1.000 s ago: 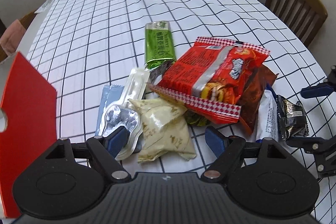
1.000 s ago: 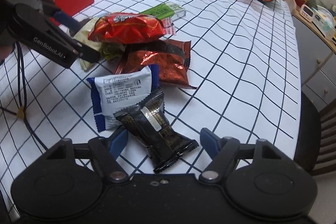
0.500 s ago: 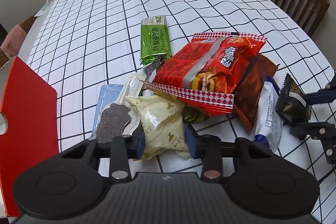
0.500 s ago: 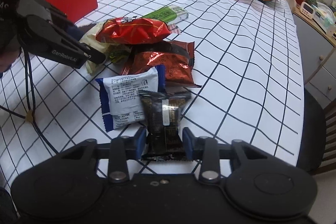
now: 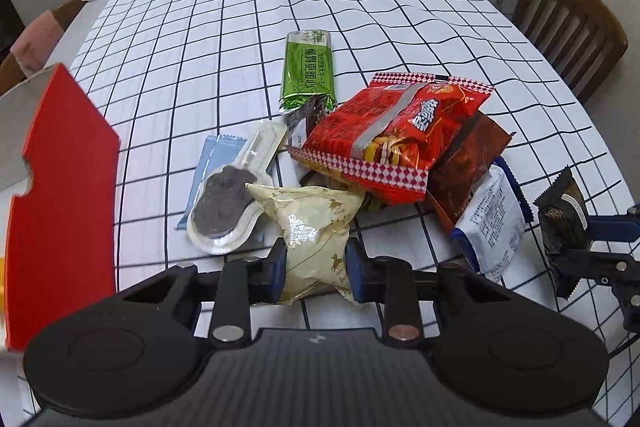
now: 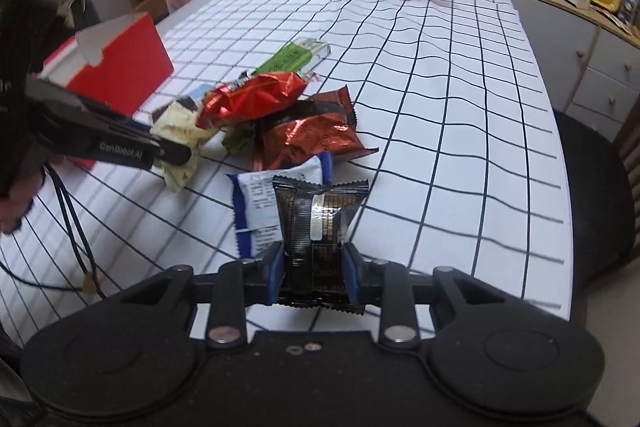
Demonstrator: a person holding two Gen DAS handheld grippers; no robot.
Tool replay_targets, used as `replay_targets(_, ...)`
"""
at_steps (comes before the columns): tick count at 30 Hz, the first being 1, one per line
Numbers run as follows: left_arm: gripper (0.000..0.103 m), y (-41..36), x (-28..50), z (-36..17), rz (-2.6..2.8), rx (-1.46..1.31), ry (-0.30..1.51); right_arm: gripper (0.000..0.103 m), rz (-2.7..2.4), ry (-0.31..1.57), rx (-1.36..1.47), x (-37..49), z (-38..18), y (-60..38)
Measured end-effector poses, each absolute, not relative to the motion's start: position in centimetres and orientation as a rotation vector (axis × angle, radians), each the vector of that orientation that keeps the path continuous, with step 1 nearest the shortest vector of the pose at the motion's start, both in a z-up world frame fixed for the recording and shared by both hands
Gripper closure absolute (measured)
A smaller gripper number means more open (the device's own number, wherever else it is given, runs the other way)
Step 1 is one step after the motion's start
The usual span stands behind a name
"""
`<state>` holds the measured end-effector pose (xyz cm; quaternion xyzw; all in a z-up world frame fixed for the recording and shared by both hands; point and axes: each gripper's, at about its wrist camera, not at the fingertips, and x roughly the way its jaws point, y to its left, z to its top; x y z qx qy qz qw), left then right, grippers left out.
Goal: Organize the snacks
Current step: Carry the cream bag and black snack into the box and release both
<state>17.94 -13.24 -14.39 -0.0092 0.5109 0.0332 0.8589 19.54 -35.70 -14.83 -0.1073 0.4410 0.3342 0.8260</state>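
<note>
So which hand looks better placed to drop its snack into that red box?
Probably the left gripper: its cream packet sits right beside the red box. The right gripper, holding the black packet, is farther off.

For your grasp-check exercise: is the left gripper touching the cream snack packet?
Touching. The left wrist view shows the left gripper with both blue pads pressed into the cream packet.

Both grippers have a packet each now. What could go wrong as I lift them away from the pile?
The left gripper pinches only the near end of the cream packet, whose far end seems tucked under the red noodle bag; lifting may drag the pile. The right gripper grips the black packet by its lower part, so it could slip or swing.
</note>
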Motion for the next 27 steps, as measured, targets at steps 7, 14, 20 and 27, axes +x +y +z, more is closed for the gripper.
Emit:
replay_targets(7, 0.074, -12.0, 15.4, -13.0, 0.079, -0.092, 1.065, 0.074, 0.713, 0.952, -0.155, 17.5, -13.5, -34.8)
replay_targets(14, 0.074, -9.8, 12.8, -11.0, 0.094, -0.146, 1.033, 0.074, 0.715, 0.946, -0.119, 15.8, -12.0, -32.5)
replay_targets(20, 0.074, -7.0, 10.1, -8.6, 0.093, -0.18, 0.983, 0.074, 0.73, 0.926, -0.104, 14.4, -10.2, -29.2)
replay_targets(27, 0.074, -2.7, 7.5, -6.1, 0.104, -0.215, 0.953, 0.074, 0.748, 0.894, -0.108, 12.6, -7.9, -24.5)
